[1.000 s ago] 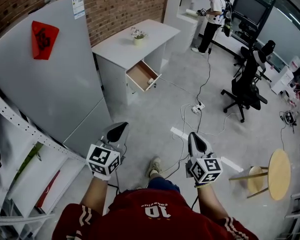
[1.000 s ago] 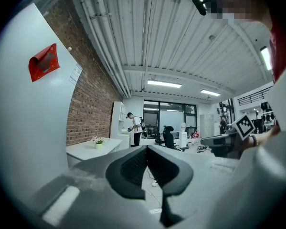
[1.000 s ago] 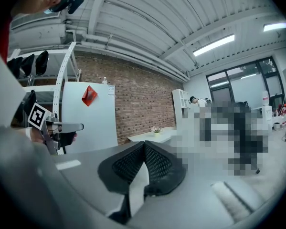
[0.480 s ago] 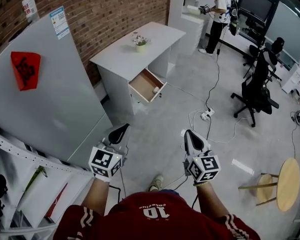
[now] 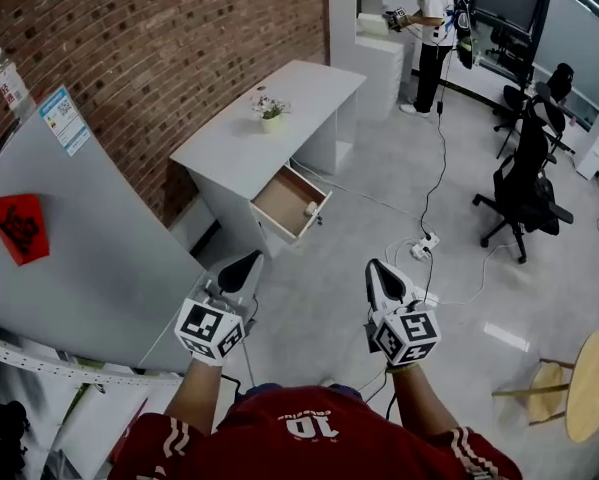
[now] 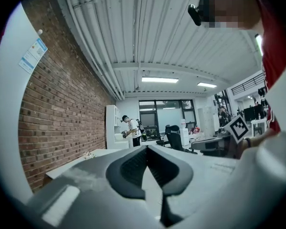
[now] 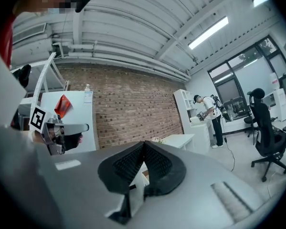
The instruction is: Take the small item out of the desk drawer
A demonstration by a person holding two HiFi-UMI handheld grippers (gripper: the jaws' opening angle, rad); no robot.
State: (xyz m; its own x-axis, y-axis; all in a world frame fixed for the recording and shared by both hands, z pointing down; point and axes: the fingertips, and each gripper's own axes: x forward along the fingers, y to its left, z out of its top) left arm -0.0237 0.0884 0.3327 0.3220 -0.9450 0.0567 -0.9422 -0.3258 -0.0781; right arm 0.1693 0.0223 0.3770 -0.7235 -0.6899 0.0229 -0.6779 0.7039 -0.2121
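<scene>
A white desk (image 5: 241, 130) stands against the brick wall ahead, with its drawer (image 5: 289, 202) pulled open. A small pale item (image 5: 310, 208) lies in the drawer near its front corner. My left gripper (image 5: 249, 262) and right gripper (image 5: 377, 270) are both held level well short of the desk, each shut with nothing between the jaws. In the left gripper view the jaws (image 6: 146, 149) meet at the tip; in the right gripper view the right gripper's tips (image 7: 143, 144) also touch, and the left gripper (image 7: 61, 130) shows at the left.
A small potted plant (image 5: 270, 110) sits on the desk. A large grey panel (image 5: 89, 258) with a red tag leans at the left. Cables and a power strip (image 5: 424, 242) lie on the floor; an office chair (image 5: 524, 188), a round wooden stool (image 5: 589, 383) and a person (image 5: 429, 28) stand beyond.
Both grippers have come forward together toward the desk, which now sits closer and more central in the head view. Both have stayed shut.
</scene>
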